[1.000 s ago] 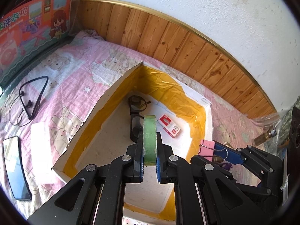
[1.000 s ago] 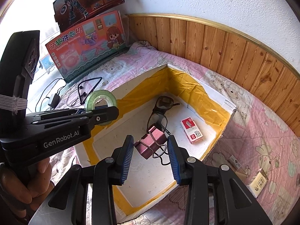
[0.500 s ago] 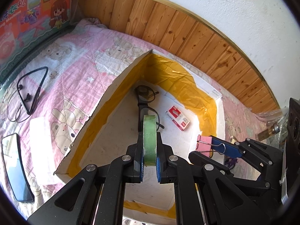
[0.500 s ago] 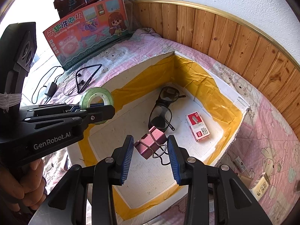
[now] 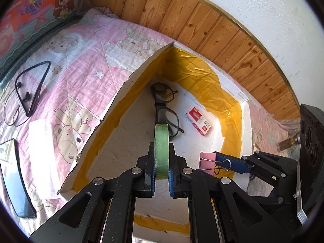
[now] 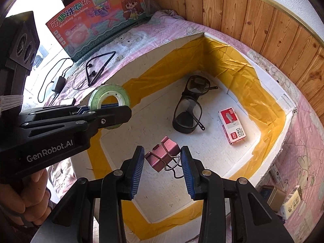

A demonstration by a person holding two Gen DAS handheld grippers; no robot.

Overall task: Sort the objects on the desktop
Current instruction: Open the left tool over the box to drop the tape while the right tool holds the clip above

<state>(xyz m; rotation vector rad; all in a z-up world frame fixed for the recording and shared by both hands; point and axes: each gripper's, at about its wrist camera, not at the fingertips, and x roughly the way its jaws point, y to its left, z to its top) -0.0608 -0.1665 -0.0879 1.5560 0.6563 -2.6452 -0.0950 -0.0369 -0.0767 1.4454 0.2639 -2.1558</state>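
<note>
A white foam box [image 5: 119, 93] [image 6: 158, 46] lined with yellow tape sits on the pink bedspread. Black glasses [image 5: 165, 109] [image 6: 188, 105] and a red staple box [image 5: 198, 118] [image 6: 232, 125] lie on its floor. My left gripper [image 5: 161, 162] [image 6: 113, 111] is shut on a green tape roll [image 5: 161, 149] [image 6: 109, 97], held on edge above the box's left side. My right gripper [image 6: 162, 160] [image 5: 210, 160] is shut on a pink binder clip [image 6: 163, 156] [image 5: 207, 161], hanging tilted over the box's near part.
On the bedspread left of the box lie a black neckband earphone [image 5: 30, 89] [image 6: 97, 66], a phone [image 5: 14, 180] and a white pad [image 5: 40, 139]. A toy washing-machine carton [image 6: 95, 14] leans at the back. Small cartons [image 6: 291, 200] lie right of the box. Wood panelling [image 5: 202, 26] runs behind.
Both grippers have sunk toward the box and tipped downward, so the glasses and staple box look larger and nearer. Both grips are unchanged.
</note>
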